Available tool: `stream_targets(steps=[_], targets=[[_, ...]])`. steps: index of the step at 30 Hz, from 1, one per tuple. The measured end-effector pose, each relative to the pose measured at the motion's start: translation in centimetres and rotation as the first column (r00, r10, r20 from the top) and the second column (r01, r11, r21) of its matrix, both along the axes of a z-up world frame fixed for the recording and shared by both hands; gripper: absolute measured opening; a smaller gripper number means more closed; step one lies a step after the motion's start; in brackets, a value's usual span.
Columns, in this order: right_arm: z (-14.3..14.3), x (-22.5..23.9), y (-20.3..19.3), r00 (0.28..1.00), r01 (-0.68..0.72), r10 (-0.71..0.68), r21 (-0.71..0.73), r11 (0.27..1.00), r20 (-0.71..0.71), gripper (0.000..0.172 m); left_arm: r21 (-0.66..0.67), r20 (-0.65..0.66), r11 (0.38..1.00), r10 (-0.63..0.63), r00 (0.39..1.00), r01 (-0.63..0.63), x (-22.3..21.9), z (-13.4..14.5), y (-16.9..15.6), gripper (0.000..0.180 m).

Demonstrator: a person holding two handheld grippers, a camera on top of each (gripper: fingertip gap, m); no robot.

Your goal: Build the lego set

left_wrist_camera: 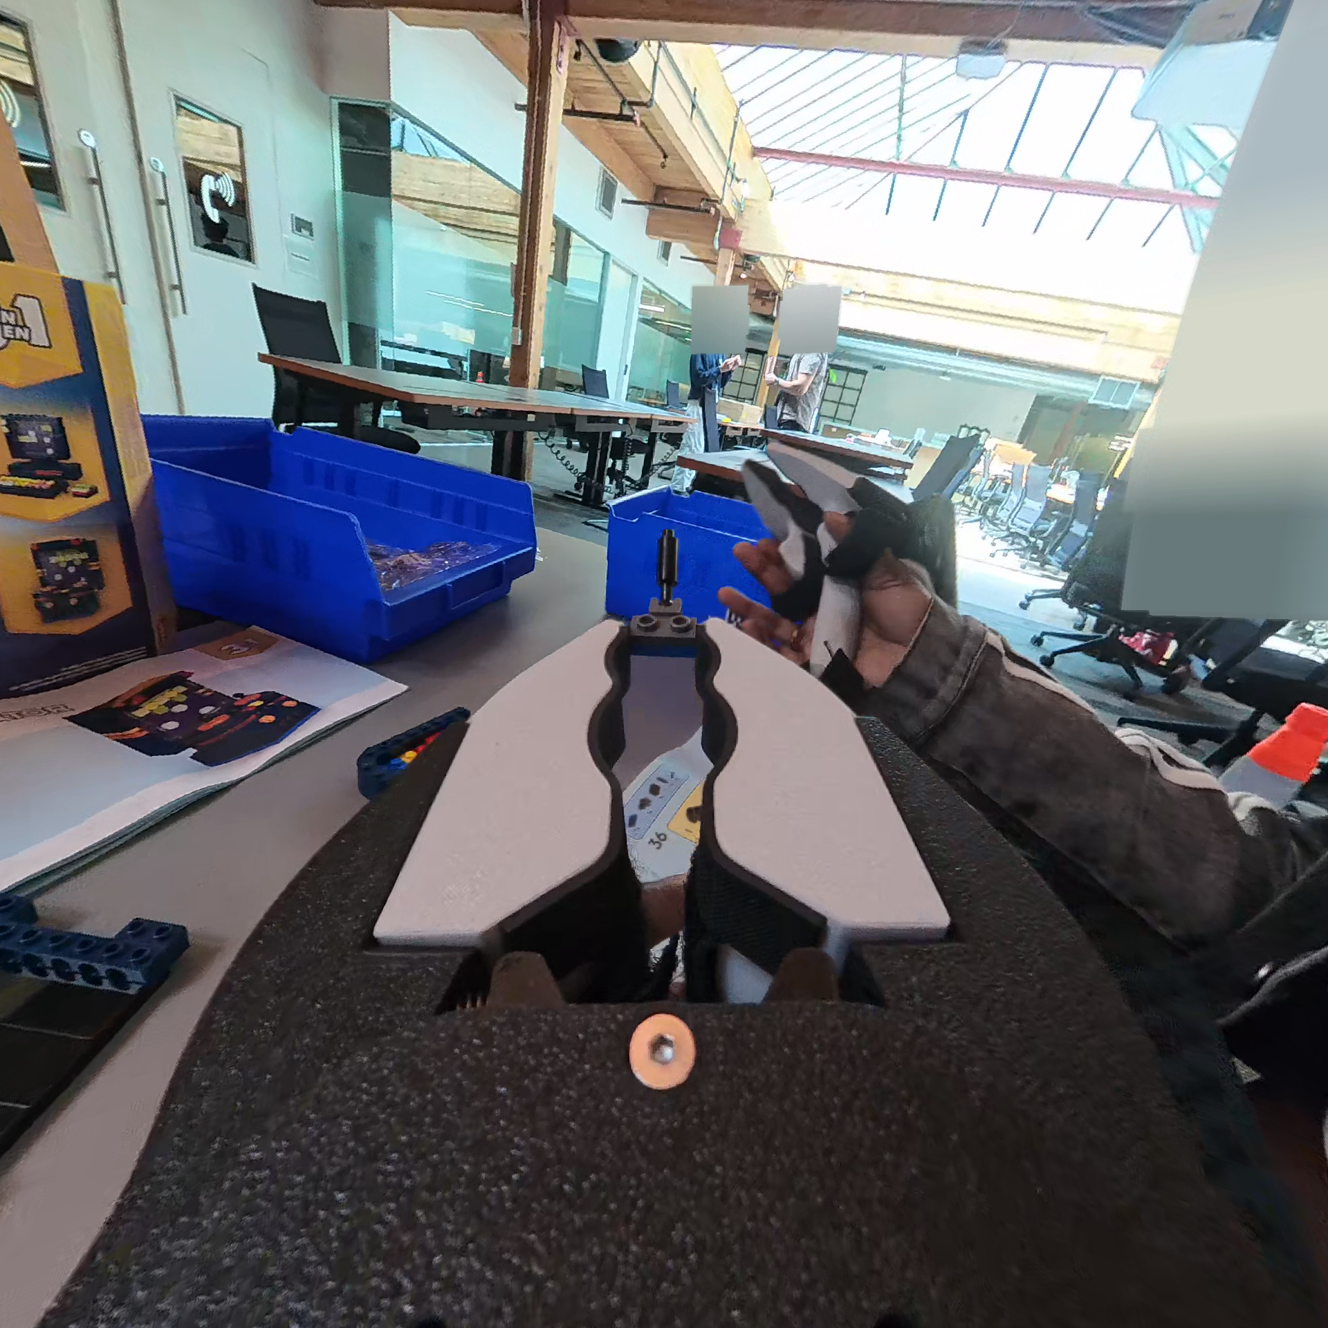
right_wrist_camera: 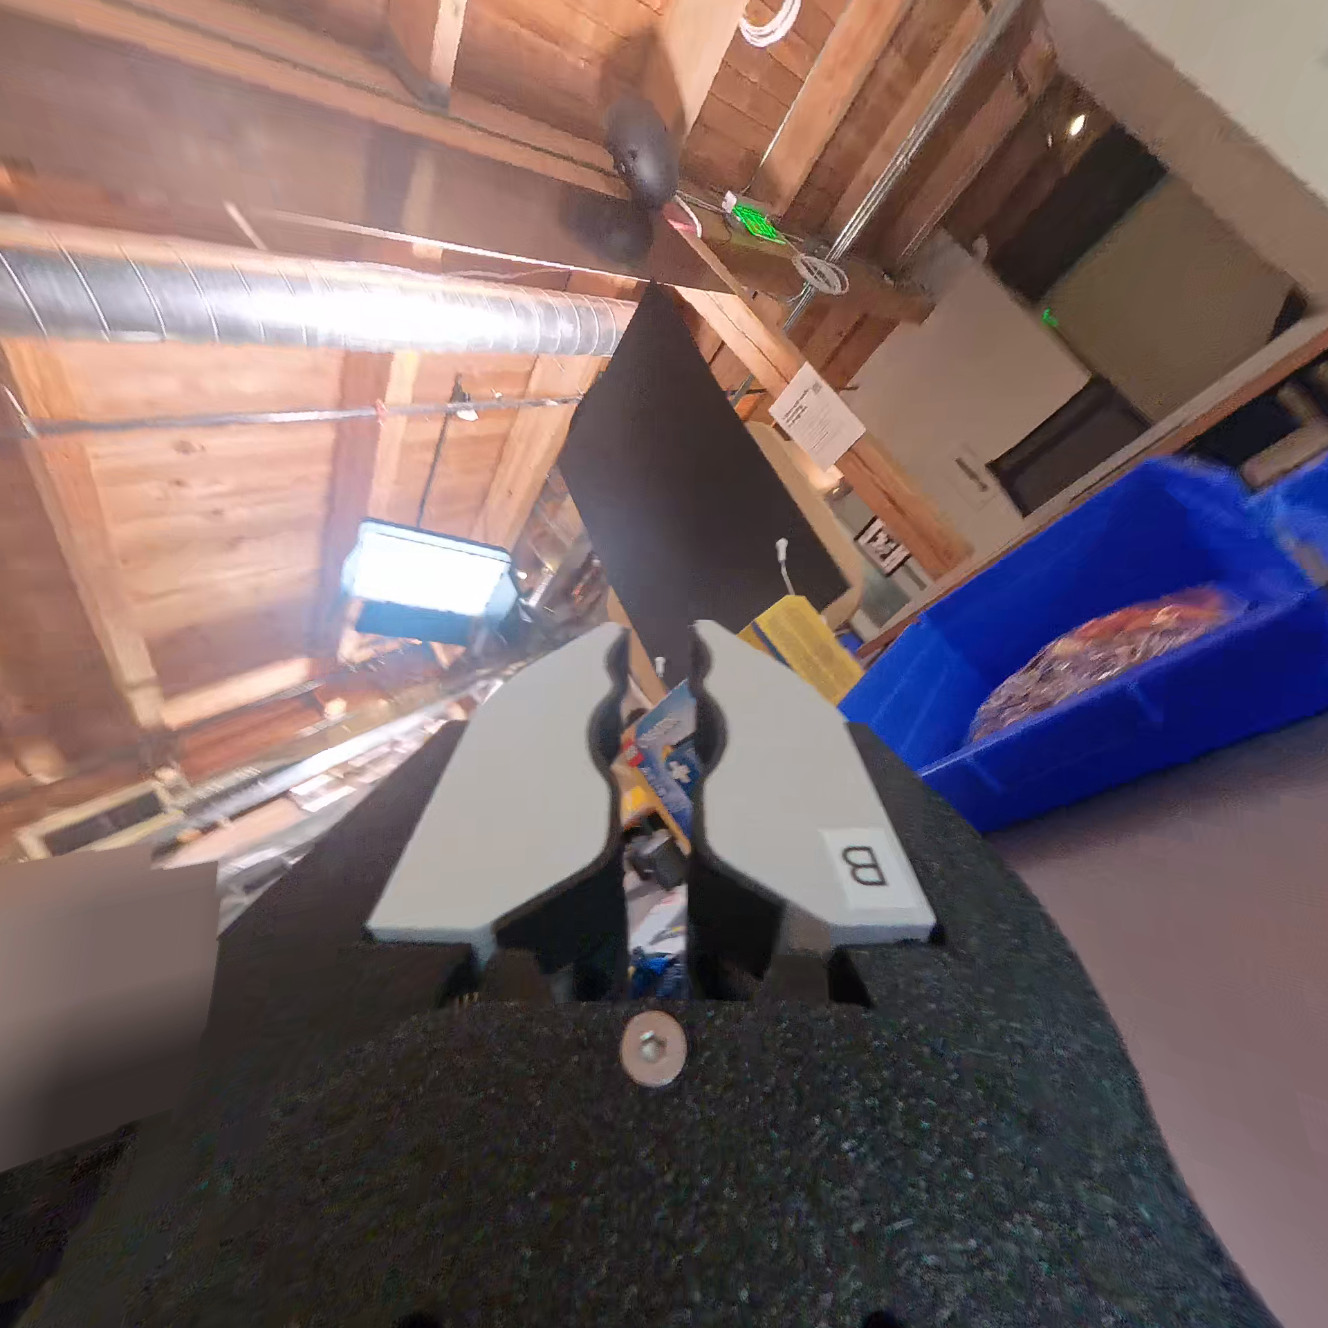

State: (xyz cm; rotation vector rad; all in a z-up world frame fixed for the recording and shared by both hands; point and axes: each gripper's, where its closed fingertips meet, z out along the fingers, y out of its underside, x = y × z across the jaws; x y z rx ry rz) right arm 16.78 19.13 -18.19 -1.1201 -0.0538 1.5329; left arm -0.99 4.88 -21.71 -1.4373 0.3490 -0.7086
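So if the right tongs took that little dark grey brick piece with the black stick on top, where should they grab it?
Probably the black stick, from the right side, squeezing across its thin round shaft. It stands upright and clear above the dark grey brick piece, whose two sides are already pinched between the left tongs, leaving only the stick free.

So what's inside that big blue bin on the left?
The big blue bin holds crinkly clear plastic bags near its open front. Its tall walls hide the back, and the bags' contents are unclear.
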Motion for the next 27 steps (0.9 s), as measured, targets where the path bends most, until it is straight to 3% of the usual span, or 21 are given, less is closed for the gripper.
stream_targets(steps=[2,6,9,13,20,27], targets=[[0.5,0.6,-0.2,0.988,0.119,-0.128,0.096,0.988,0.090,0.001,0.001,-0.003,1.000,-0.004,1.000,0.004,0.1,0.0,0.0,0.016],[1.2,0.6,-0.8,0.937,0.239,-0.288,0.240,0.941,0.196,0.005,-0.010,0.015,1.000,-0.002,1.000,0.002,0.0,0.0,0.0,0.016],[2.3,2.7,-1.1,0.923,0.334,-0.369,0.252,0.908,0.106,0.006,-0.004,0.019,1.000,0.003,1.000,-0.003,-0.2,0.1,0.0,0.016],[3.7,7.1,-1.7,0.815,0.557,-0.580,0.289,0.779,-0.005,0.005,-0.005,0.015,1.000,0.004,1.000,-0.004,-0.2,0.1,0.0,0.017],[3.0,8.4,-1.3,0.855,0.518,-0.504,0.140,0.844,-0.126,0.009,-0.012,0.012,1.000,0.008,1.000,-0.008,-0.2,-0.1,0.1,0.017],[2.8,7.9,-1.2,0.872,0.487,-0.474,0.124,0.865,-0.121,0.012,-0.019,0.006,1.000,0.005,1.000,-0.005,-0.1,-0.3,0.1,0.017]])
